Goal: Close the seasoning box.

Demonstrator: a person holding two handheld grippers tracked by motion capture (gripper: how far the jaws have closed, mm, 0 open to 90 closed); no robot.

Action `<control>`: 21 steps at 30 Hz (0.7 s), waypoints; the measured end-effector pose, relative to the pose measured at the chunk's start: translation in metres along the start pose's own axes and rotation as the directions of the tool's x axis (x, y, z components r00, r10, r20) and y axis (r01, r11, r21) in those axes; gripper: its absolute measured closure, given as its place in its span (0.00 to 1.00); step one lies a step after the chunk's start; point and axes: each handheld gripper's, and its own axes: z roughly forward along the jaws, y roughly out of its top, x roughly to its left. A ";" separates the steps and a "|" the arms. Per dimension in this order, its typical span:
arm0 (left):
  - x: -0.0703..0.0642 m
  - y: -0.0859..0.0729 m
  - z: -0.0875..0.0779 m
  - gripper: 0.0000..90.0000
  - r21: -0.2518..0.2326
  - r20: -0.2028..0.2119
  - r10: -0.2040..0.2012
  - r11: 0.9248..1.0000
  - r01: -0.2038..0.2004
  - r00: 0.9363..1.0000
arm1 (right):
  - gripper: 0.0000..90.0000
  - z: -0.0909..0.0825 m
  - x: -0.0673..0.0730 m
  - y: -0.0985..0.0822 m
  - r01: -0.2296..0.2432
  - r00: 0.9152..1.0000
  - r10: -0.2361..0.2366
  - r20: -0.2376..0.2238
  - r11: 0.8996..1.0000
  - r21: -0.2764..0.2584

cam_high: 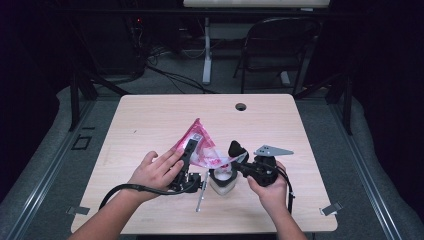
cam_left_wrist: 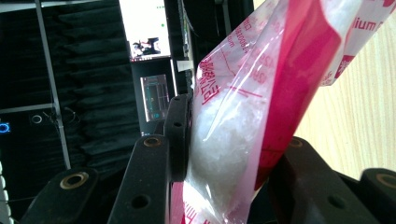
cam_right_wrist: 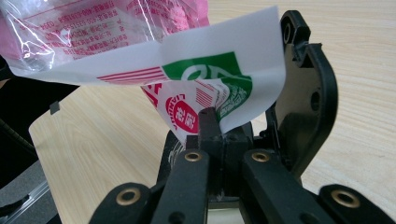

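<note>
A pink and clear plastic bag [cam_high: 202,150] with white granules inside is held up over the table between both grippers. My left gripper [cam_high: 192,146] is shut on the bag's middle; in the left gripper view its pads [cam_left_wrist: 179,135] squeeze the bag [cam_left_wrist: 243,116] against the white contents. My right gripper [cam_high: 234,159] is shut on the bag's lower corner, and the right gripper view shows the white printed corner [cam_right_wrist: 210,88] pinched between the closed jaws [cam_right_wrist: 212,128]. A white open container [cam_high: 222,181] stands on the table right under that corner.
A thin metal utensil [cam_high: 201,196] lies on the wooden table [cam_high: 150,120] beside the container. A cable hole [cam_high: 241,106] sits near the far edge. A folding chair [cam_high: 277,47] and a desk leg stand beyond the table.
</note>
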 end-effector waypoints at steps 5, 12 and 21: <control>0.001 0.001 0.000 0.76 -0.005 0.000 0.002 1.000 -0.002 1.000 | 1.00 -0.001 0.000 0.000 -0.001 1.000 0.001 0.000 1.000 -0.001; -0.002 0.003 0.001 0.76 -0.007 0.018 0.012 1.000 -0.012 1.000 | 1.00 0.000 0.000 0.000 -0.002 1.000 0.002 0.008 1.000 0.000; -0.003 0.003 0.002 0.76 -0.007 0.017 0.024 1.000 -0.023 1.000 | 1.00 -0.001 0.002 0.001 0.002 1.000 -0.002 0.010 1.000 -0.001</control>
